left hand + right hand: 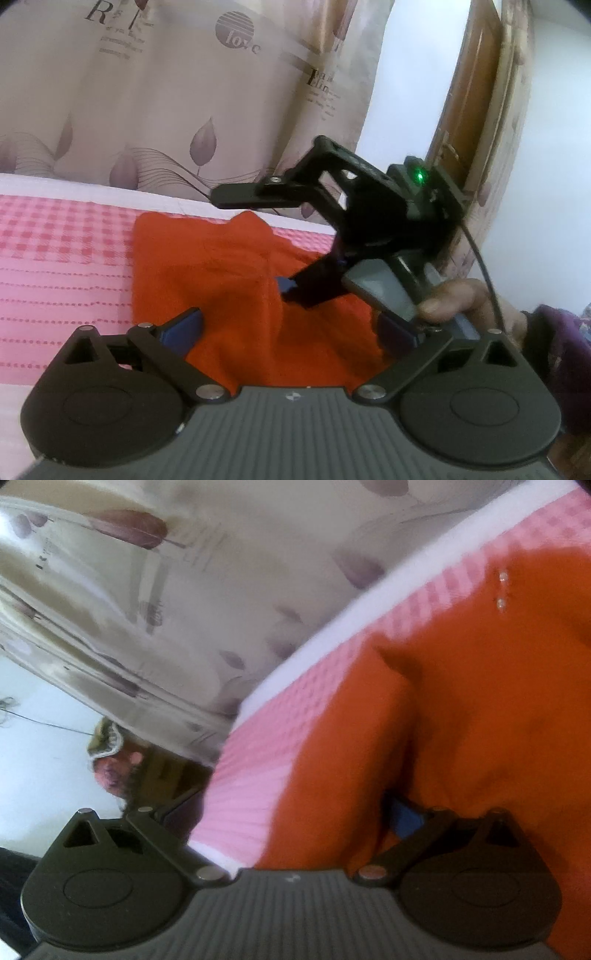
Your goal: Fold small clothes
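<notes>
- Orange garment point(236, 280) lies on the bed point(62, 258), part-folded, one soft ridge raised along its middle.
- Our left tool point(288, 328) stands wide, pads clear, cloth merely between them, so we judge it released.
- Our right tool point(255, 243) gapes too, one finger lifted, the lower at the ridge; whether it touches, we cannot tell.
- Fabric looks matte and limp; bed cover is pink check weave.

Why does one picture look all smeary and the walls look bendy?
Right wrist view: motion blur smears the leaf-print curtain and pink checked bedsheet, and the scene sits tilted. Left wrist view: sharper; the fisheye lens bends the wooden door and darkens the corners. The orange garment looks evenly lit, with soft shadows in its folds, and a green light glows on the right gripper.
</notes>
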Available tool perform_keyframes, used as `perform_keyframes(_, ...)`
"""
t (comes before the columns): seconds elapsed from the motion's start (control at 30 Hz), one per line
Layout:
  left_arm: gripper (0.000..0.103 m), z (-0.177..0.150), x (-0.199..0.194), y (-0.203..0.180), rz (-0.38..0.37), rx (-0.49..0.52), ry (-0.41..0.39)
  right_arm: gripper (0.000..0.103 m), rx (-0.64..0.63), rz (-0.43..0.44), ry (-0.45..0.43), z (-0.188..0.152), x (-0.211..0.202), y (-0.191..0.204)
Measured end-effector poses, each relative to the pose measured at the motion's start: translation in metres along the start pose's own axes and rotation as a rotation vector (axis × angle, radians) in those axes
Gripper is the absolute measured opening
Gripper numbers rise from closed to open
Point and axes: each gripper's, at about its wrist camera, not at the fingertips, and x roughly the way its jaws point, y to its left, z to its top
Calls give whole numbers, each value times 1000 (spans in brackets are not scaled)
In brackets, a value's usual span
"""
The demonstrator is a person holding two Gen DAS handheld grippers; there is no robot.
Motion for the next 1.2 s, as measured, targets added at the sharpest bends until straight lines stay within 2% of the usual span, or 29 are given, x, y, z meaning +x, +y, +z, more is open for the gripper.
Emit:
perform_keyframes(0.07, 101, 0, 1, 0, 1, -1, -3, 80, -64, -45, -2, -1, 4, 7)
perform_keyframes(0.1, 102, 0, 0, 1, 5, -4, -7, 42, -100, -94, 11, -3, 9, 11)
perform_keyframes(0.13, 102, 0, 0, 2, 10, -10, -12, 26, -114, -136, 25, -6, 11, 9)
perform_keyframes(0.27, 102, -1, -7, 7, 29, -60, -54, 20, -171, -150, -9, -12, 11, 17)
perform_keyframes(0.43, 103, 1, -21, 21, 25, -190, -86, 18, -159, -120, -74, -9, -2, 24)
perform_keyframes(0.57, 103, 1, -37, 31, 19, -330, -134, 18, -142, -103, -119, -1, -29, 22)
perform_keyframes(0.63, 103, 5, -39, 33, 21, -367, -136, 18, -153, -114, -145, 5, -50, 20)
perform_keyframes(0.8, 103, 20, -29, 26, 25, -342, -113, 18, -152, -177, -214, 20, -101, 5)
perform_keyframes(0.93, 103, 26, -15, 13, 8, -310, -95, 18, -147, -245, -227, 25, -131, -14)
perform_keyframes(1.1, 103, 29, 9, -1, -1, -268, -63, 18, -137, -349, -209, 18, -149, -49)
perform_keyframes(1.2, 103, 29, 24, -9, 5, -248, -36, 18, -119, -333, -201, 11, -151, -67)
